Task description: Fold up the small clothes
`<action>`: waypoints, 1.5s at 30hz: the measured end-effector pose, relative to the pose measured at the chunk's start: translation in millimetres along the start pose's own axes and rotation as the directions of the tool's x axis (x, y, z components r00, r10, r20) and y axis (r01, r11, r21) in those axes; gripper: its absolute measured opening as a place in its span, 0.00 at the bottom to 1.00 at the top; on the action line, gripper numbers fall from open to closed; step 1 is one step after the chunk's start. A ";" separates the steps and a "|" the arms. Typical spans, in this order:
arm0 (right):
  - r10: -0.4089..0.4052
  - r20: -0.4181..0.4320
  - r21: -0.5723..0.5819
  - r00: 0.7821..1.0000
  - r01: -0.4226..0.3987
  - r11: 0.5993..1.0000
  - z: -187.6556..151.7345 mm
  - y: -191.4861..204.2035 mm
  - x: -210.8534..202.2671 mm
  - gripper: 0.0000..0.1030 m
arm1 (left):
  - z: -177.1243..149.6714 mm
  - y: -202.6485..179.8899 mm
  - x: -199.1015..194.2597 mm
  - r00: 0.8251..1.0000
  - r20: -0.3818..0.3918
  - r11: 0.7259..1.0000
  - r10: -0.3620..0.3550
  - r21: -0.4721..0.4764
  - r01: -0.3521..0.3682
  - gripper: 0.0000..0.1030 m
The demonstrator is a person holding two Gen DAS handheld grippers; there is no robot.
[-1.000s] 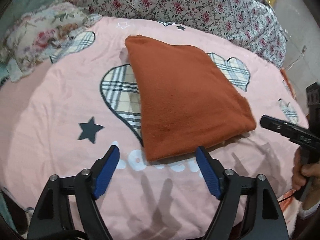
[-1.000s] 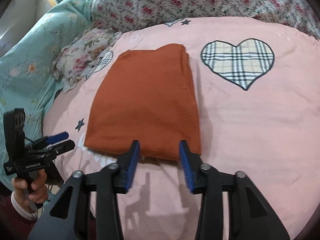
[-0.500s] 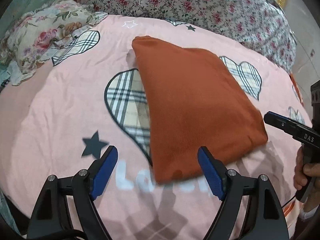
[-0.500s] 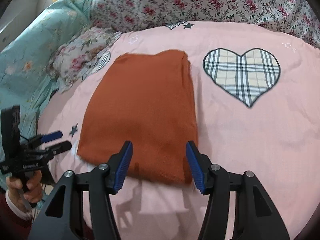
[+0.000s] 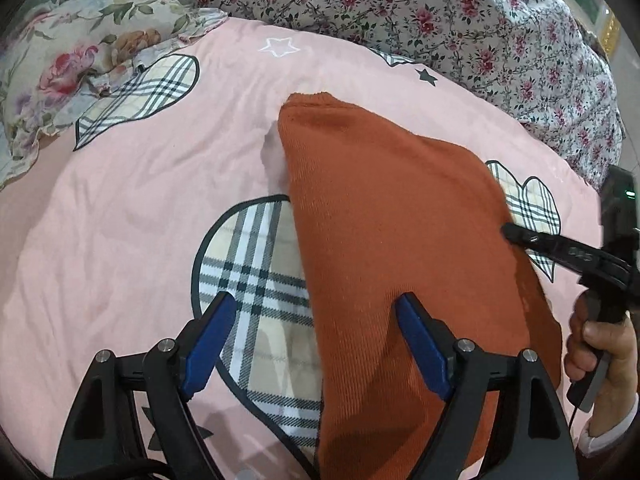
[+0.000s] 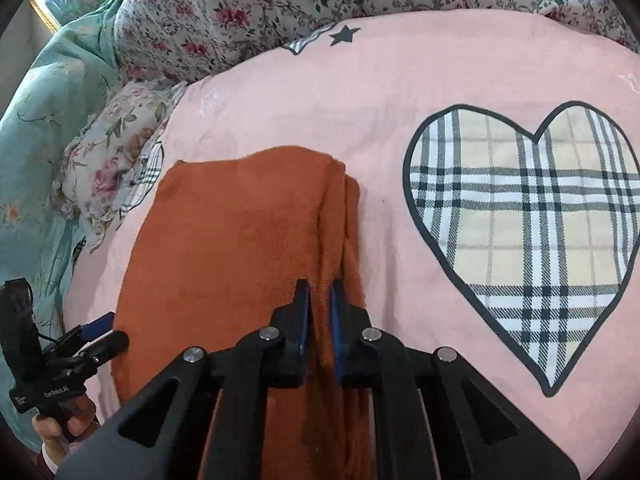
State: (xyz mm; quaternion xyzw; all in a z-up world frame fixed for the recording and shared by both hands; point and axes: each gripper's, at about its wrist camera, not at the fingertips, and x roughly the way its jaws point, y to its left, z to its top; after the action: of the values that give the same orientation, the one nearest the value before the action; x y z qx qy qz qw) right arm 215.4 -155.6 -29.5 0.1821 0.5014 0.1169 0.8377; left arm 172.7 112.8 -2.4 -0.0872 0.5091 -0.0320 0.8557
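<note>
A folded rust-orange garment (image 5: 392, 216) lies on the pink bedspread (image 5: 132, 208). My left gripper (image 5: 316, 316) is open, its jaws astride the garment's near left edge, low over the cloth. In the right wrist view the garment (image 6: 240, 232) shows its stacked folded edge on the right. My right gripper (image 6: 319, 300) is shut on that folded edge. The right gripper also shows at the right of the left wrist view (image 5: 516, 234), at the garment's right side. The left gripper shows at the lower left of the right wrist view (image 6: 106, 330).
The bedspread carries plaid heart patches (image 6: 528, 224) and stars. A floral pillow (image 5: 72, 56) lies at the far left. A floral quilt (image 5: 440, 12) is heaped along the back, with a teal blanket (image 6: 44, 128) beside it.
Both grippers have moved forward over the garment's near edge. The right gripper has closed from open onto the folded right edge. The left gripper stays open.
</note>
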 end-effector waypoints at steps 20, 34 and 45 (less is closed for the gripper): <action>0.002 0.092 -0.006 0.996 -0.001 1.000 -43.4 11.7 -62.0 0.36 | -31.6 -12.5 -31.7 0.997 0.028 0.995 0.077 0.060 -0.078 0.90; 0.024 0.059 -0.147 0.998 -0.015 0.989 -146.8 56.8 -117.0 0.70 | -125.4 -15.1 -76.9 0.987 0.009 0.980 0.163 0.117 -0.163 0.90; -0.045 -0.006 -0.250 0.999 0.042 0.967 -206.1 70.3 -134.7 0.78 | -168.8 -22.8 -91.5 0.979 -0.013 0.962 0.204 0.188 -0.198 0.90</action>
State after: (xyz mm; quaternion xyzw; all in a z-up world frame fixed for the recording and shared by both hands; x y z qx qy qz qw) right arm -30.7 -104.1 18.8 0.0633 0.4912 0.1619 0.8535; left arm -18.4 83.8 2.3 0.0455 0.5238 0.0062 0.8506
